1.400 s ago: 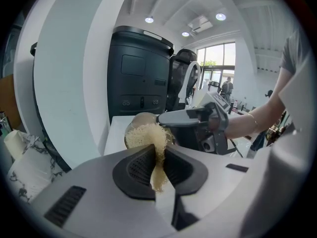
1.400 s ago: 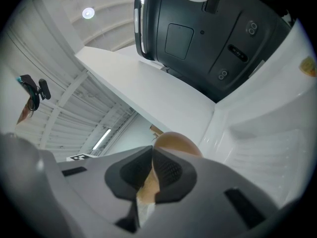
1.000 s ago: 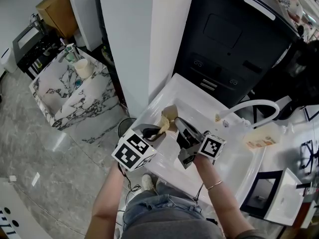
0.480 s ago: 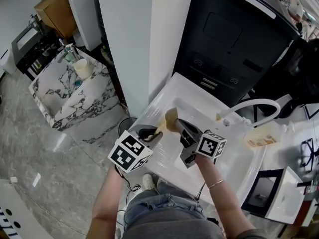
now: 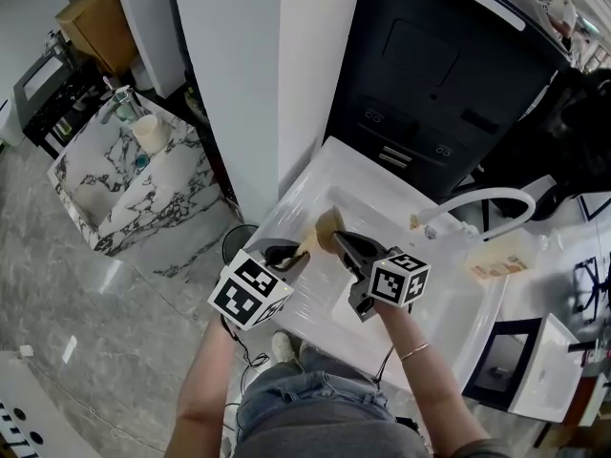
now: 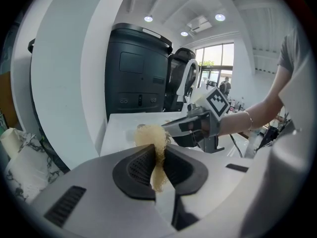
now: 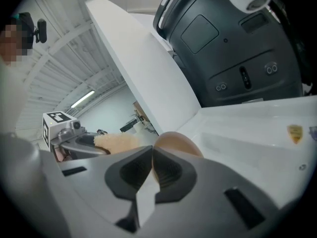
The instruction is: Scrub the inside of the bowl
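Over the near-left end of the sink (image 5: pixel 382 194), both tools are working close together. The left hand-held gripper (image 6: pixel 157 157) is clamped on a frayed yellow scrub pad (image 6: pixel 150 137), and a tuft of the pad sticks out past the jaw tips. The right hand-held gripper (image 7: pixel 152 165) is closed on the rim of the bowl (image 7: pixel 174 144), which is held up off the basin just past the jaws.

Clearances: a white pillar (image 5: pixel 253 93) stands right at the sink's left edge, so it's tight there. A black appliance (image 5: pixel 430 74) sits behind the sink's far edge. The basin is bare toward the faucet (image 5: pixel 482 201) at the right end, with open room that way.

Bowl is tan, smooth and rounded, tipped on its side. The pad is just beside it — can't tell if they touch.
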The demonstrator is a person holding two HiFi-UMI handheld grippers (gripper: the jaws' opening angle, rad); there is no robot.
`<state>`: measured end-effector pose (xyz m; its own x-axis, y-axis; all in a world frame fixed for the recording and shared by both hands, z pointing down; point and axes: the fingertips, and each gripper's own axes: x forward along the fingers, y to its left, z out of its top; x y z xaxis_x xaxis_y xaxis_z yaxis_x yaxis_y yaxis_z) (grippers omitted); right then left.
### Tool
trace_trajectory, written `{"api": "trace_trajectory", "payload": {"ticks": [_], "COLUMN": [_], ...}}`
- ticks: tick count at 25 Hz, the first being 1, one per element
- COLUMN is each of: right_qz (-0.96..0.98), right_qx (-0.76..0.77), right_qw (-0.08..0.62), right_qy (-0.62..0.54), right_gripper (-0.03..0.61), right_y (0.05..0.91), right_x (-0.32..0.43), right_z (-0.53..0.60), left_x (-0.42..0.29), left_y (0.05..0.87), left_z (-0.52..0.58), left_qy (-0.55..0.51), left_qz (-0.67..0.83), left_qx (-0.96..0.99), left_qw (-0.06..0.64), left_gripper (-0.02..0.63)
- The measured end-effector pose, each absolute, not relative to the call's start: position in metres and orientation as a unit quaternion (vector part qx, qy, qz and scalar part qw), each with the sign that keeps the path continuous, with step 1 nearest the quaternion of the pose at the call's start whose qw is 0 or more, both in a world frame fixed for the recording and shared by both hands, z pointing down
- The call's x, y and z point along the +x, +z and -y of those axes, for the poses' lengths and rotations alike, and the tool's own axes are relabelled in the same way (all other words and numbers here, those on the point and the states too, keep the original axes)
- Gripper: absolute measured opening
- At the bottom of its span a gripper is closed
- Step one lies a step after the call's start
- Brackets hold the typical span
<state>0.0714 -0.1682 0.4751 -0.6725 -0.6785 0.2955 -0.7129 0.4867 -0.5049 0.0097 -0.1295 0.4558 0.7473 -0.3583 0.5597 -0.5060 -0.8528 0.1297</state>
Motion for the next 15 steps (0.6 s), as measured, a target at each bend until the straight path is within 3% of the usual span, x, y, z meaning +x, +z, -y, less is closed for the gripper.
{"api": "trace_trajectory", "payload": {"ticks": [15], "right_qz": [0.870], "right_qx": [0.406], "right_qw": [0.139], "right_qy": [0.245], "right_gripper": [0.018], "right_y": [0.494], "right_x": [0.073], "right_z": [0.179], "left_x": [0.010], "left_y": [0.476], "left_z": [0.144], "left_qy": [0.288], "left_qz": [0.238], "left_qx": [0.916], "left_qw": [0.143], "left_gripper": [0.044]}}
